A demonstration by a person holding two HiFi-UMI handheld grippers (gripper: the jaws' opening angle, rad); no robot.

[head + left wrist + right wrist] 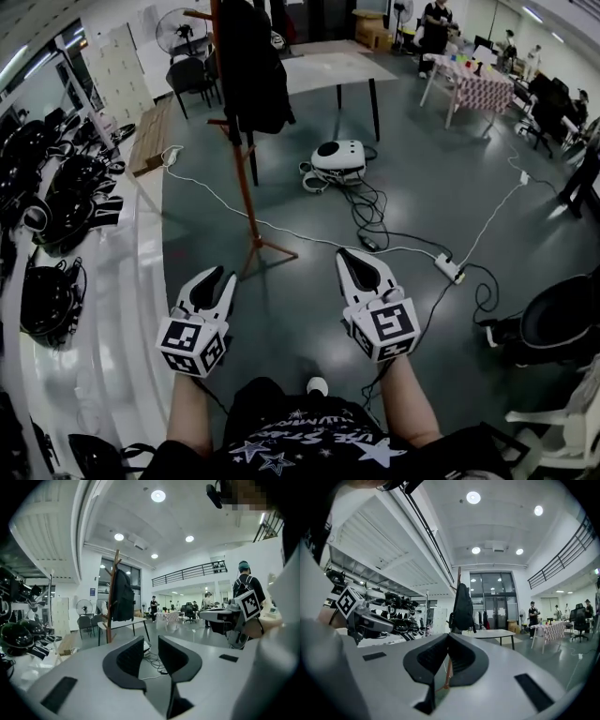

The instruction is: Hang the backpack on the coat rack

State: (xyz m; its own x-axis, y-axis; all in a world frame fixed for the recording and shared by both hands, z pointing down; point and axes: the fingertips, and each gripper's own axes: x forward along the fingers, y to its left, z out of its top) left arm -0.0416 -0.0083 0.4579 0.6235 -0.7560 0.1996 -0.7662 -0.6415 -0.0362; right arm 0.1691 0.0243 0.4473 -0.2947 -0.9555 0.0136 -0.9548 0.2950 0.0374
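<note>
The backpack (251, 70) hangs long-axis upright on the coat rack (247, 187), straight ahead of both grippers and well apart from them, a touch nearer the left gripper (217, 275), whose jaws stand part open on nothing. The right gripper (361, 258) is pressed closed, empty. Bare floor lies between; cables (370, 211) trail ahead of the right one. I'd judge the hanging done
</note>
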